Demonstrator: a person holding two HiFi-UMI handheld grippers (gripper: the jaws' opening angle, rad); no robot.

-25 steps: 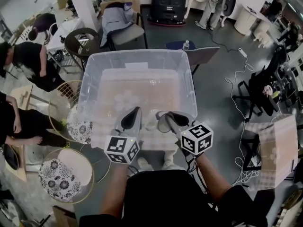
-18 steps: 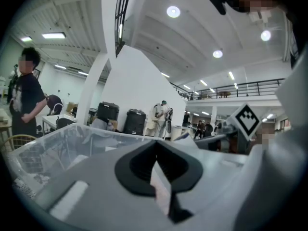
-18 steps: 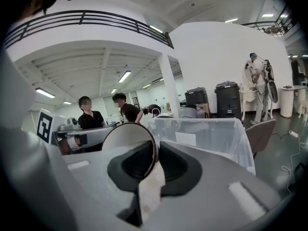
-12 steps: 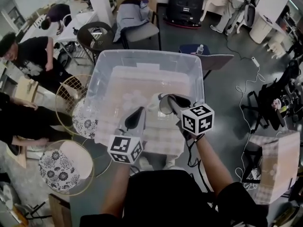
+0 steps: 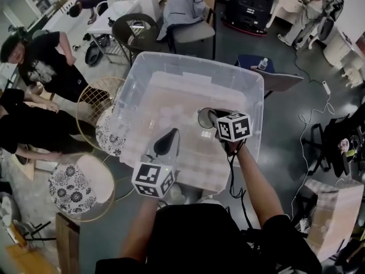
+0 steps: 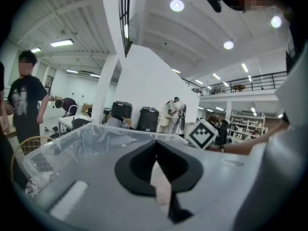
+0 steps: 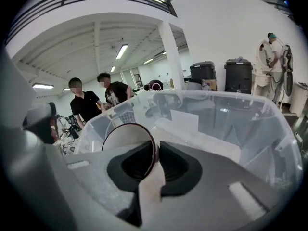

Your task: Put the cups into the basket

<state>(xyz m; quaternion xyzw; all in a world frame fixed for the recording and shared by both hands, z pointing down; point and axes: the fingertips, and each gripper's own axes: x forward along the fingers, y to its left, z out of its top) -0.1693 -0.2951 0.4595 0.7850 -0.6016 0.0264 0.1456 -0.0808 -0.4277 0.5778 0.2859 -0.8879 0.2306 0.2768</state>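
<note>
One cup [image 5: 203, 118] is in play, pinched by its rim wall in the right gripper [image 5: 210, 116]. In the right gripper view the jaws stand narrow with the dark-edged rim of the cup [image 7: 126, 139] clamped between them, one jaw inside the wall and one outside, so most of the cup sits to the left of the right gripper [image 7: 155, 150]. What the coming move turns on is where the cup hangs relative to the bin [image 5: 188, 60], the clear tub that I take to be the task's basket. From the head view the cup is inside the line of the rim, right of centre and clear of the right wall, with the bin floor straight below it. The mouth shows as a ring facing up toward the head camera, so the cup seems roughly mouth-up and tilted, though the exact lean is hard to tell. How high it hangs above the floor cannot be read. In the right gripper view the far wall of the bin [image 7: 231, 113] rises ahead, well apart from the cup. The left gripper [image 5: 169, 137] hangs over the near part of the bin with its jaws together and nothing between them [image 6: 155, 148]. The right gripper is plainly the one to act: judging from this, lowering and letting go would land the cup inside.
</note>
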